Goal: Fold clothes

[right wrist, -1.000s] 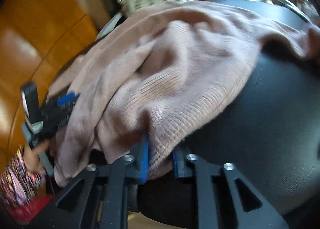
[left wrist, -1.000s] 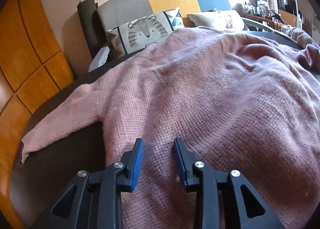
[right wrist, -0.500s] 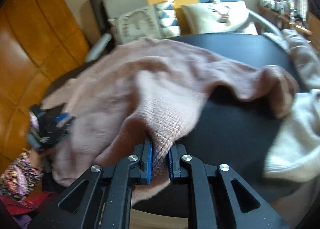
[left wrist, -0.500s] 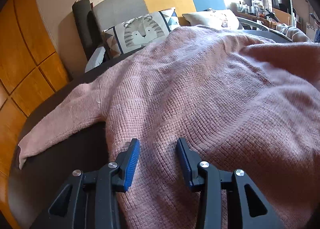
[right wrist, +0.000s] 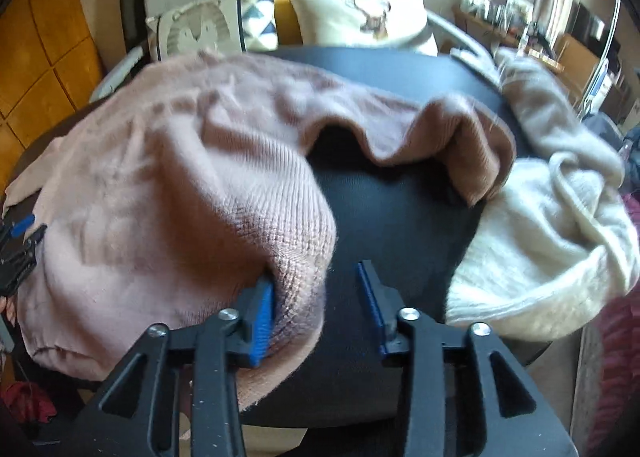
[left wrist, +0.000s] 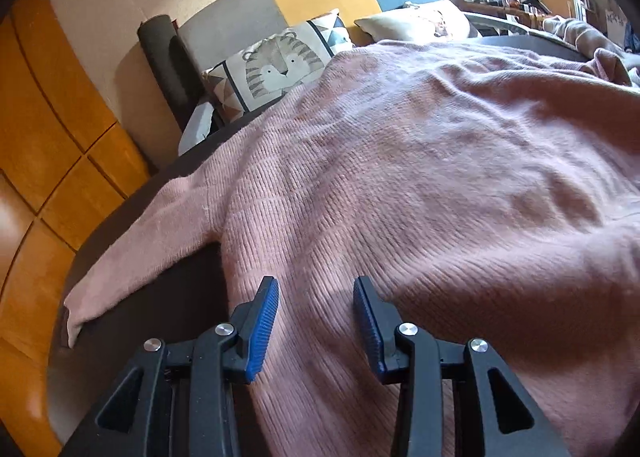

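Right wrist view alone shows cream garment [right wrist: 540, 241], right gripper [right wrist: 316, 297] just opened off pink sweater [right wrist: 160, 193], left gripper [left wrist: 316, 313] parted, empty

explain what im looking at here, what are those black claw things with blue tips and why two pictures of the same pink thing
The black claws are hand-held grippers, one in each of a person's hands, each with a camera looking forward along its two fingers. So you get one picture per hand. The job is folding clothes.

A pink sweater lies spread on a dark round table, with a cream garment beside it. A sofa with a tiger cushion stands behind.

The left gripper is open over the sweater's body, gripping nothing. The right gripper has just been opening: the sweater's edge lies between its jaws, against one blue pad, but is no longer pinched.
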`<state>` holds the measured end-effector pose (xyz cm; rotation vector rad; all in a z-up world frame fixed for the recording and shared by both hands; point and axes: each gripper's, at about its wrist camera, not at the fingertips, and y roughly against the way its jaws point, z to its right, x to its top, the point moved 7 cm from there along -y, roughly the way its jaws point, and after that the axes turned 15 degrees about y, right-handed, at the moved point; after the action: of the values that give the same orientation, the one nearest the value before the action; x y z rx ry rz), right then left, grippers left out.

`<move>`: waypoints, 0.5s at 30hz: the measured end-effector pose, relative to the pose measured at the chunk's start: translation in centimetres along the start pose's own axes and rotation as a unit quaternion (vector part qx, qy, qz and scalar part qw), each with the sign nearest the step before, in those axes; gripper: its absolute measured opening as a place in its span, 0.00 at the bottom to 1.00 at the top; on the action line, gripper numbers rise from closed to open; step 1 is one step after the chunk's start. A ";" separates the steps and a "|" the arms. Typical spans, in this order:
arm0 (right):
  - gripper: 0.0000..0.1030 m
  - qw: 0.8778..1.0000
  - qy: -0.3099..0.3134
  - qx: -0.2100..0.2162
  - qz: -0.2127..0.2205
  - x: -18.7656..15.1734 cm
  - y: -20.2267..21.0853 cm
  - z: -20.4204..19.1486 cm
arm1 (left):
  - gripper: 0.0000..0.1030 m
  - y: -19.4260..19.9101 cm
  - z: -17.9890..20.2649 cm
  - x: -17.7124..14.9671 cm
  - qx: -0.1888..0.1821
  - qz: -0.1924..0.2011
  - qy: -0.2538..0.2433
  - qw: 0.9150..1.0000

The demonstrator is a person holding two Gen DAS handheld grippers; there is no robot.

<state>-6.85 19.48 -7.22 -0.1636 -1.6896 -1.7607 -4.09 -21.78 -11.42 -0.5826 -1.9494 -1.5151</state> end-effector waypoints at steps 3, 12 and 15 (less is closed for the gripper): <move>0.42 0.999 0.021 -0.030 0.024 1.0 1.6 -0.6 | 0.39 0.6 0.8 -0.7 0.014 0.003 -0.003 1.000; 0.46 0.989 0.060 -0.066 0.116 4.5 5.9 -2.2 | 0.39 2.0 1.5 -2.1 -0.037 -0.020 0.104 0.994; 0.46 0.987 0.141 0.044 0.060 3.1 2.8 -7.7 | 0.39 1.8 2.1 -2.6 -0.031 -0.004 0.080 0.996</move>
<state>-4.92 11.46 -4.34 0.0223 -1.5154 -1.5375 -1.42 -19.27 -12.24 -0.4657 -1.7919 -1.5809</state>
